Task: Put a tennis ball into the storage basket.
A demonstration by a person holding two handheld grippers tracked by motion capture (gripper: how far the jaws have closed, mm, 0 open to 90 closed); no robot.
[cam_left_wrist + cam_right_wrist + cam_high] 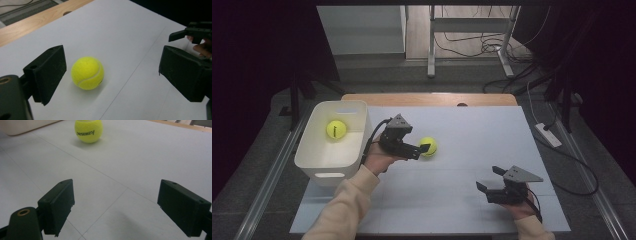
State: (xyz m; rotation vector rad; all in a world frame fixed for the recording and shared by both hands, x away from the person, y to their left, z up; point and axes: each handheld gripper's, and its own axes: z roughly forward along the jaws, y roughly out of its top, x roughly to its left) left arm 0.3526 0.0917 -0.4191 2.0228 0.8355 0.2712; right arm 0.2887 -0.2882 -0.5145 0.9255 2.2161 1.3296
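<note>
Left gripper [424,148] is spread wide with nothing in it, and the loose tennis ball [87,72] sits on the white table sheet [472,150] between the jaws, not centred: it's just beside the jaw on the left of the left gripper view and well apart from the other one, and I can't tell if the near pad already touches it. Likely job is getting this ball into the white bin [357,112], which stands behind this gripper on its hand side and already has a second ball [336,129] in it. Main risk: closing from here, the near jaw meets the ball first and shoves it sideways or rolls it forward out of the mouth, since nothing stops it on a flat sheet. Second risk: the jaws look set at or above the ball's middle, so a squeeze could pinch the upper curve and pop the ball out downward or forward. Felt gives some friction, but a shallow bite on a round thing is weak. If it squirts away it heads toward the right gripper [490,180], which is also wide open, holds nothing and sits low over the sheet, well apart from the ball. On the carry, the bin's near wall is an obvious thing to clip.
</note>
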